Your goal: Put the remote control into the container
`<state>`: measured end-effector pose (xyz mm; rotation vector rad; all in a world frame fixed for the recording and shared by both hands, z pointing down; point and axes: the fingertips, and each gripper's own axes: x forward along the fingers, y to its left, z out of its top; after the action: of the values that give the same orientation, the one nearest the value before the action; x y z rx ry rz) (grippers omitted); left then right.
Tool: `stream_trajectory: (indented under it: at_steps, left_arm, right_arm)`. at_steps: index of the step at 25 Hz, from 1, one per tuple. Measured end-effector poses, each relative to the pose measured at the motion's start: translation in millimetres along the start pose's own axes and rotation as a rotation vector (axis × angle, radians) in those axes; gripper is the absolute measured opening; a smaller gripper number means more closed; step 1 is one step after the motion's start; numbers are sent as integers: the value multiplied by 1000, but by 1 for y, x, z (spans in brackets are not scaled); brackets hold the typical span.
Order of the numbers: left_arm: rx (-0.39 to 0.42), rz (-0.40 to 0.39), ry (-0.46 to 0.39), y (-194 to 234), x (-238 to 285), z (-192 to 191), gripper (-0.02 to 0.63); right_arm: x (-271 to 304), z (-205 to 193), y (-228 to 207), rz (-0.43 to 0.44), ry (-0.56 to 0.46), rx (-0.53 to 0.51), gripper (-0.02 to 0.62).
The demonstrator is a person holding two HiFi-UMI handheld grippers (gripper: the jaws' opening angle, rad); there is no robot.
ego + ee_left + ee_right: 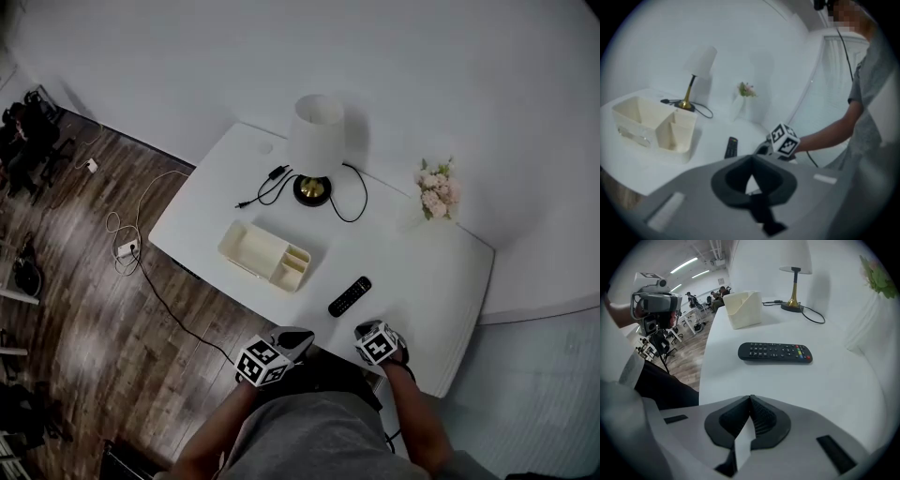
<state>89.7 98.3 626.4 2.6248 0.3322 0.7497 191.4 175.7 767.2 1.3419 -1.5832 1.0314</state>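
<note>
The black remote control (350,296) (731,146) (775,353) lies flat on the white table (427,267), just right of the cream divided container (265,255) (654,124) (742,309), which holds nothing I can see. Both grippers hover at the table's near edge, short of the remote. My left gripper (296,337) (751,160) is shut with nothing in it. My right gripper (367,330) (750,397) is shut too, empty, and points at the remote a short way ahead.
A white-shaded lamp (315,141) with a brass base and a black cable (267,187) stands at the back of the table. A vase of pink flowers (437,190) is at the back right. Wooden floor with cables (122,246) lies to the left.
</note>
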Motion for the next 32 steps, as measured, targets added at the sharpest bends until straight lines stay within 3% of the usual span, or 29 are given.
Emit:
stream_trajectory:
  at_steps: [4,6,8,11,16,32]
  left_arm:
    - [74,-24,133,6,34,-5,5]
    - [90,-34,172,9,50,-3,75]
    - [111,-31,200,14,65,1,104]
    - [157,4,254,24,86,0,135]
    - [275,93,345,40,119,-8,247]
    - [370,196,581,61,169,-25,264]
  right_arm:
    - [0,3,1,-17,-3,45,15]
    - [0,1,1,-16,0,66,17]
    - [-1,1,0,-19,-7,77,15]
    - [-2,1,1,-20,-22,97,15]
    - [-4,2,1,-21,-14,120,17]
    - [-2,2,2,43,12,90,15]
